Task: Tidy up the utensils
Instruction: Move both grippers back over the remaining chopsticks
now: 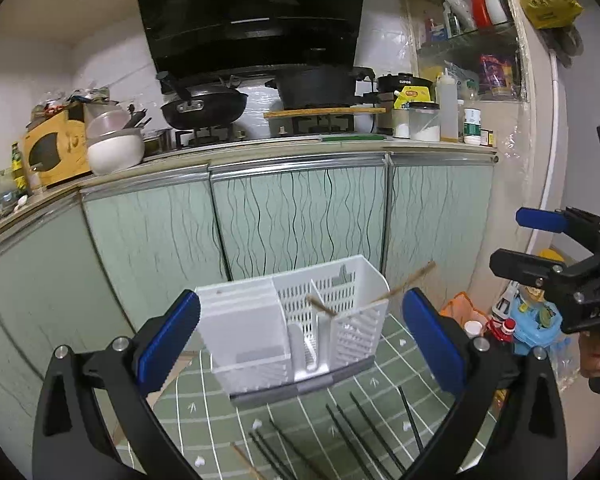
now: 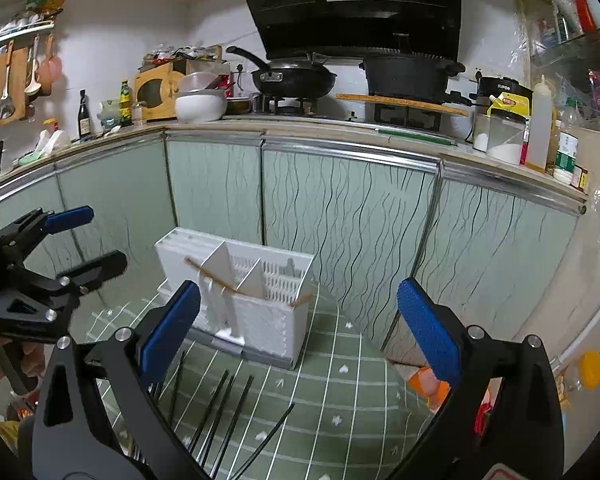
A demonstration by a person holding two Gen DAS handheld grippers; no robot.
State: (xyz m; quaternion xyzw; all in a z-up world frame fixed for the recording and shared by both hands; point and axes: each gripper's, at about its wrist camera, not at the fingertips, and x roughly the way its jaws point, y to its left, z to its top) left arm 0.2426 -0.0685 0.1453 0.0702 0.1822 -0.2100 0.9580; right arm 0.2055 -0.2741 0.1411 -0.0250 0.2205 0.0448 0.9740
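1. Progress: judged early. Two wooden chopsticks (image 1: 404,282) are at the white utensil caddy (image 1: 296,320), but lie slantwise across its rim and dividers, not stood upright in a compartment. One has its end projecting past the caddy's right wall in the left wrist view.

2. Outstanding: several black chopsticks (image 2: 224,412) lie loose on the green tiled mat (image 2: 340,380), low centre of both views, in front of the caddy and apart from it. One further wooden stick (image 1: 246,458) lies at the bottom edge of the left wrist view, beside the black ones.

3. Container: the caddy stands centre frame on the mat, before the pale green cabinet doors (image 1: 296,216). It has a solid-walled section at the left of the left wrist view and slotted compartments to its right. A grey object, too small to identify, stands in the far right compartment. The remaining compartments appear empty; their floors are partly hidden.

4. Left gripper (image 1: 300,336): jaws spread wide, nothing between the pads; the caddy sits beyond them.

5. Right gripper (image 2: 300,332): jaws likewise spread wide and empty, framing the caddy's near right corner.

6. Neither gripper touches a utensil.
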